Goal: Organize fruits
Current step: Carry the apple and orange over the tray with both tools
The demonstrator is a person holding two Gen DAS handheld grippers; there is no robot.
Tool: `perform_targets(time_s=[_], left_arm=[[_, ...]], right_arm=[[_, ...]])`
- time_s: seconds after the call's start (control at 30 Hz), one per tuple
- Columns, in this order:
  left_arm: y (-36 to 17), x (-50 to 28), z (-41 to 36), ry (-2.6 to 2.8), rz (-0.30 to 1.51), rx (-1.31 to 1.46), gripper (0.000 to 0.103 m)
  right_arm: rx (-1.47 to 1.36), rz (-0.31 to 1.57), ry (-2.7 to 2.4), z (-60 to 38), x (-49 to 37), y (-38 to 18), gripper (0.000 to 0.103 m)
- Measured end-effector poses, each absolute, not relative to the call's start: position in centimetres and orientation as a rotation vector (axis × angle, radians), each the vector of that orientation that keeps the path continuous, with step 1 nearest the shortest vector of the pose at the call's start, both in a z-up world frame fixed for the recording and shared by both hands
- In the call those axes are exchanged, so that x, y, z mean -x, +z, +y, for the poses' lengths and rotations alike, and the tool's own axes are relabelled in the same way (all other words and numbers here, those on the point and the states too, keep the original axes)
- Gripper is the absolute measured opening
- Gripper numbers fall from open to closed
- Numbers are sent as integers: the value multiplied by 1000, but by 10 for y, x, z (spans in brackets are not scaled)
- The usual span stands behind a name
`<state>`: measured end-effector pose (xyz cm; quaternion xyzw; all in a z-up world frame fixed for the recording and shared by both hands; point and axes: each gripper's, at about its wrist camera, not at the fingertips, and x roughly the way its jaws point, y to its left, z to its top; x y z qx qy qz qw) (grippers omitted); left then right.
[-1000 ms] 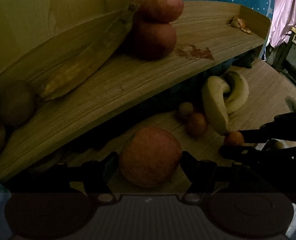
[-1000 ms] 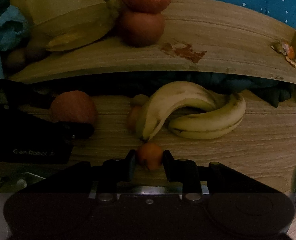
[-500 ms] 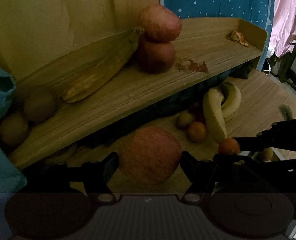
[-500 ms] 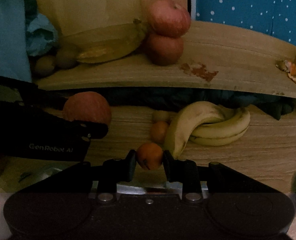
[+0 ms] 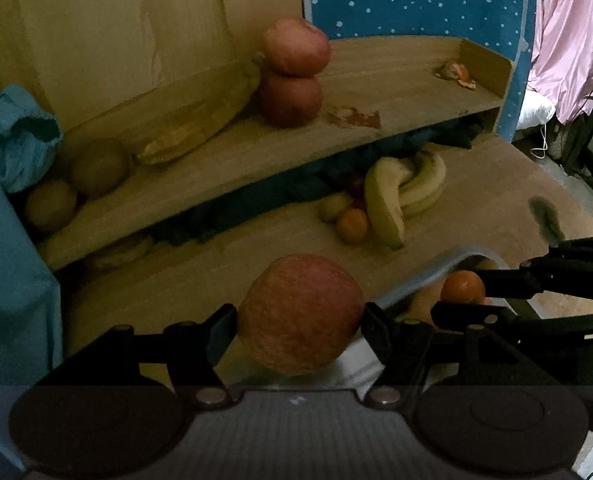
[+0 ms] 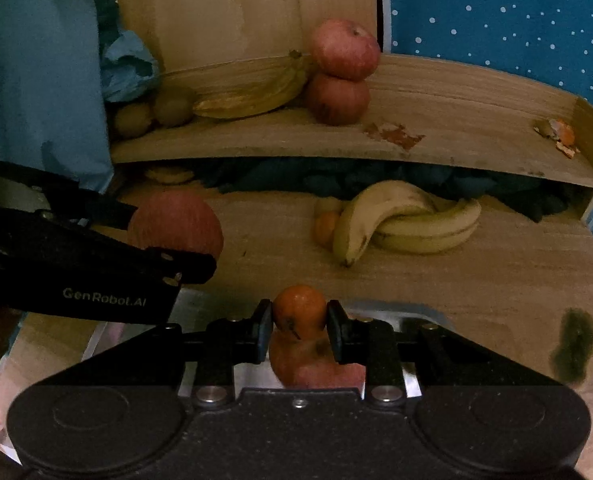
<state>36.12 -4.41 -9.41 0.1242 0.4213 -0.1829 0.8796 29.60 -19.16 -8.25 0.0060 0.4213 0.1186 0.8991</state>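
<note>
Left wrist view first: my left hand-held gripper (image 5: 298, 326) has its two fingers clamped on either side of a big red apple (image 5: 300, 314), held up off the counter (image 5: 224, 264). Off to the right I can see my right hand-held gripper (image 5: 462, 298) pinching a small orange (image 5: 462, 288) above a metal tray (image 5: 436, 276) near the counter's front edge. There's some more fruit in the tray under it, but I can't make out what. Further back, toward the counter's rear edge, sits a bunch of bananas (image 5: 402, 194) with another little orange (image 5: 352, 226) and a pale round fruit (image 5: 336, 206) touching its left side. The raised shelf (image 5: 396, 92) behind has two apples stacked (image 5: 294, 76), a corn cob in its husk (image 5: 200, 124) leaning beside them, two brownish round fruits (image 5: 76, 184) at the left end, and peel scraps (image 5: 454, 74) in the far right corner.

Right wrist view: same story up close, the fingers are squeezed on the orange (image 6: 299, 310), right over the tray (image 6: 428, 316), and a reddish apple (image 6: 316, 364) lies in the tray directly beneath it. The left one (image 6: 168, 236) comes in from the left with its apple (image 6: 176, 224) gripped, over the tray's left end. Bananas (image 6: 408, 220) are mid-counter toward the back, just in front of the shelf (image 6: 456, 112). Lighting is pretty dim, so the colours are murky.
</note>
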Motion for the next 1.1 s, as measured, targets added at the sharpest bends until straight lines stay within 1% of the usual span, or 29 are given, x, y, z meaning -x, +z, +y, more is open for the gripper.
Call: perform_targets(time_s=[0.5, 1.1], left_arm=[[-94, -297, -56, -341, 894, -239, 72], [-109, -250, -95, -380, 928, -227, 72]], right_arm=[[-7, 877, 281, -212, -240, -81, 31], [6, 921, 246, -253, -192, -93, 31]])
